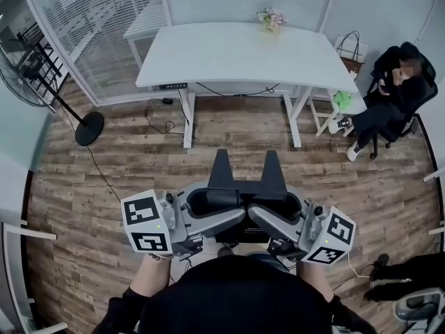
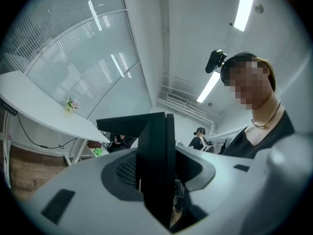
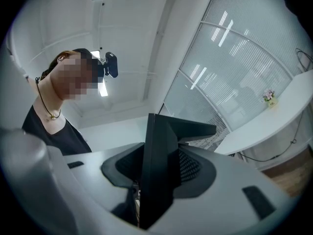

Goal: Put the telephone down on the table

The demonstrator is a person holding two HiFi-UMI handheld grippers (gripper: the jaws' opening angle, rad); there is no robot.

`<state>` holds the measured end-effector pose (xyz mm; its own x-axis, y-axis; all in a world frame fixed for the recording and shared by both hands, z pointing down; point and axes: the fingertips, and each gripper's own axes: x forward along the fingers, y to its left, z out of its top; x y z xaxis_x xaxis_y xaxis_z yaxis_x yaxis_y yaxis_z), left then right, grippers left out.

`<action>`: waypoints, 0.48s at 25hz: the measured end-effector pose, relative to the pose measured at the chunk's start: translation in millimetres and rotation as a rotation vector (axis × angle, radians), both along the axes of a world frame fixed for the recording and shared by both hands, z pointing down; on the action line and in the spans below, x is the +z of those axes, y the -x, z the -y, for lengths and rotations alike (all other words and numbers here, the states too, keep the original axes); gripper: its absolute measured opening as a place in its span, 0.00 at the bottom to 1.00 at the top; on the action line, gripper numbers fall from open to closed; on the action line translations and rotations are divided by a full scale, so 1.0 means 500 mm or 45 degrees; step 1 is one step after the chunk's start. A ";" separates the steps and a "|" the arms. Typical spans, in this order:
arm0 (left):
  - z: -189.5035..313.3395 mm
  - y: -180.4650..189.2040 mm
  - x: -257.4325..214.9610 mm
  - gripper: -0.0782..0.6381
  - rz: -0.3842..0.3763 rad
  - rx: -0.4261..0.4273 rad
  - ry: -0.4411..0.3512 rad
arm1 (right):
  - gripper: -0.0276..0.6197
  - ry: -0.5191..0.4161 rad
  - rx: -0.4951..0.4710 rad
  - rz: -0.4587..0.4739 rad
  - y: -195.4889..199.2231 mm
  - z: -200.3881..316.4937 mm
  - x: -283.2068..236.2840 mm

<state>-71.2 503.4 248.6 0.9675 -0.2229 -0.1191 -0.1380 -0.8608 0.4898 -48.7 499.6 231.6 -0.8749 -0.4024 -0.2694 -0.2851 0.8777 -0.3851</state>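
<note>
— What's closest in?
— The two claws, just ahead of the wearer's chest and turned in toward each other. The left gripper [image 2: 155, 177] has its grey jaws clamped on a black upright plate. The right gripper [image 3: 155, 180] grips a matching plate from the other side.
— So where is the telephone [image 1: 223, 171]?
— That black thing looks to be it, carried between the two over the plank floor [image 1: 139, 165], well short of the table [image 1: 208, 54].
— Room ahead?
— A broad stretch of planks runs up to the table's near edge. Left of that stretch stands a fan [image 1: 89, 126], its round foot well apart from the table's left leg. A cable [image 1: 229, 90] droops under the near edge.
— And to the right?
— A seated person [image 1: 393, 92] sits just past the table's right end, one shoe near its right leg.
— On top?
— A bunch of flowers [image 1: 271, 19] stands at the far edge, right of the middle, with a glazed wall [image 1: 104, 19] behind.
</note>
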 end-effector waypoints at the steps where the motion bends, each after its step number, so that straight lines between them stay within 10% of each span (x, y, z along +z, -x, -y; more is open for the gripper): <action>1: 0.013 -0.005 0.000 0.38 0.001 0.001 0.003 | 0.33 0.003 0.001 -0.001 -0.005 0.013 0.000; 12: 0.149 -0.026 0.002 0.38 0.020 -0.003 0.026 | 0.33 0.022 -0.007 0.010 -0.025 0.150 0.002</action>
<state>-58.1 428.9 249.5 0.9687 -0.2272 -0.0997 -0.1475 -0.8504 0.5050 -36.0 424.5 232.8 -0.8749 -0.4022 -0.2697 -0.2771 0.8726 -0.4022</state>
